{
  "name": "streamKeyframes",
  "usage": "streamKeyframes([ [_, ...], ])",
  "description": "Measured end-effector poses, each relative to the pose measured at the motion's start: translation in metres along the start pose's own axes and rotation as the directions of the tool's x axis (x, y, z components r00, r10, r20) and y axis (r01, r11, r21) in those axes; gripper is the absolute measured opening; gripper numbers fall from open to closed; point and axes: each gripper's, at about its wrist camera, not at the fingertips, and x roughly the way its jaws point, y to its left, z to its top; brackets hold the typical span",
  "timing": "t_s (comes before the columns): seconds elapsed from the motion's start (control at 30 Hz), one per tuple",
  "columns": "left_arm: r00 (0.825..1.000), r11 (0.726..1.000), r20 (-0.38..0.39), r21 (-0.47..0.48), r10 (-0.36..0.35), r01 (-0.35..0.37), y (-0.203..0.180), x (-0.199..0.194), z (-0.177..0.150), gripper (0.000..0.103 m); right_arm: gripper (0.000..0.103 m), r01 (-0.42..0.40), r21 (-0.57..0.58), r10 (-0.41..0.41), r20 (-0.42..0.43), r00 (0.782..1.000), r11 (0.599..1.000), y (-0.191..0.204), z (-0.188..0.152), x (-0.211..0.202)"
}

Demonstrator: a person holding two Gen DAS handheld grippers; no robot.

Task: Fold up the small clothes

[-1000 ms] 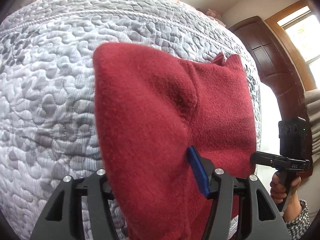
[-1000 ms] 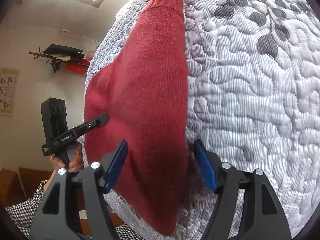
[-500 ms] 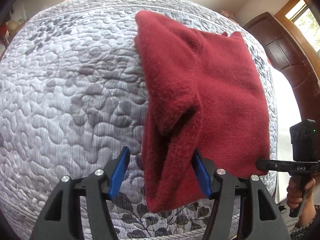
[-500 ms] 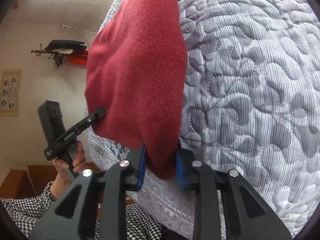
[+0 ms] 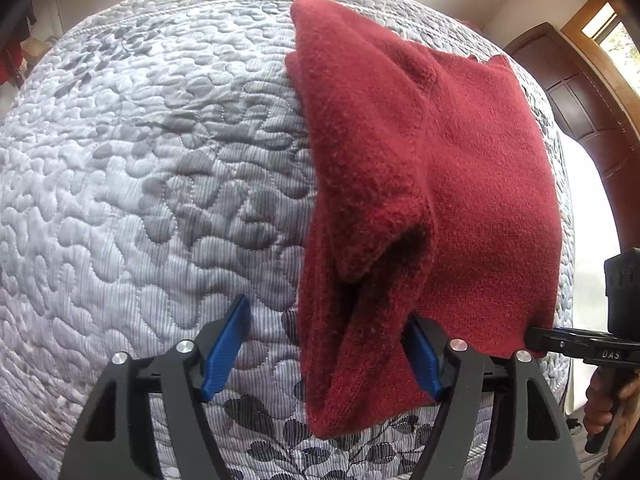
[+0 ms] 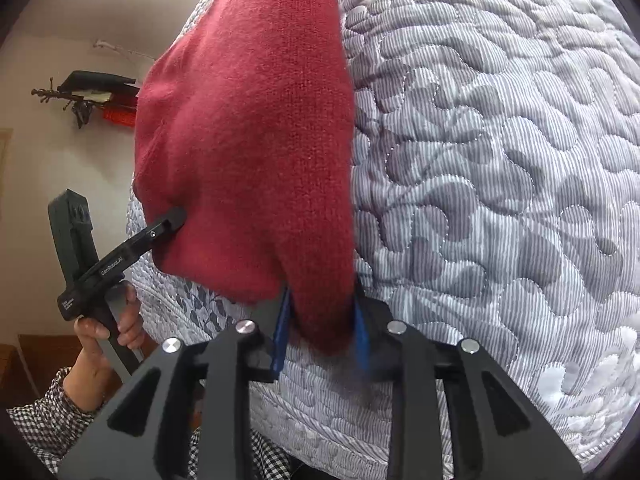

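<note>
Left wrist view: red sweater [image 5: 460,184] lying folded on the quilted bed [image 5: 140,200]; left tool [image 5: 332,352] spread wide, its right pad touching the sweater's near edge.
Right wrist view: right tool [image 6: 320,332] pinching the sweater's [image 6: 256,152] near corner over the bed [image 6: 500,180].

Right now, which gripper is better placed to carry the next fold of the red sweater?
The right gripper. Its jaws are already shut on a near corner of the red sweater, so it could probably lift and carry. The left gripper is open, straddling the near edge without pinching it.
</note>
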Motion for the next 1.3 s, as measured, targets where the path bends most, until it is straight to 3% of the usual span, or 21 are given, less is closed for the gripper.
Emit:
streamKeyframes([
  [0.07, 1.0, 1.0, -0.005, -0.005, 0.015, -0.015, 0.0, -0.007, -0.003, 0.078, 0.045, 0.054, -0.009, -0.054, 0.016, 0.998, 0.998, 0.02, 0.0, 0.002],
  [0.13, 0.999, 0.999, -0.007, -0.017, 0.033, -0.033, -0.002, -0.015, -0.002, 0.078, 0.054, 0.099, -0.027, -0.098, 0.037, 0.994, 0.995, 0.031, -0.003, -0.004],
  [0.3, 0.994, 0.994, -0.007, -0.022, 0.111, -0.111, -0.006, -0.038, -0.013, 0.094, 0.079, 0.239, -0.073, -0.231, 0.101, 0.968, 0.968, 0.057, -0.014, -0.022],
  [0.33, 0.992, 0.992, -0.007, -0.02, 0.124, -0.124, -0.007, -0.043, -0.016, 0.095, 0.09, 0.259, -0.076, -0.25, 0.116, 0.961, 0.963, 0.063, -0.017, -0.026],
  [0.37, 0.991, 0.991, -0.004, -0.018, 0.136, -0.136, -0.009, -0.049, -0.019, 0.095, 0.092, 0.277, -0.077, -0.266, 0.129, 0.955, 0.958, 0.067, -0.02, -0.029],
  [0.47, 0.984, 0.984, 0.003, 0.001, 0.175, -0.175, -0.017, -0.063, -0.025, 0.096, 0.094, 0.296, -0.096, -0.278, 0.163, 0.947, 0.95, 0.076, -0.027, -0.036],
  [0.9, 0.975, 0.976, 0.05, -0.004, 0.217, -0.217, -0.043, -0.126, -0.047, 0.098, 0.098, 0.389, -0.113, -0.358, 0.223, 0.907, 0.914, 0.115, -0.06, -0.062],
  [1.3, 0.967, 0.97, 0.094, 0.019, 0.239, -0.241, -0.06, -0.176, -0.064, 0.099, 0.098, 0.388, -0.134, -0.345, 0.263, 0.901, 0.912, 0.156, -0.085, -0.081],
])
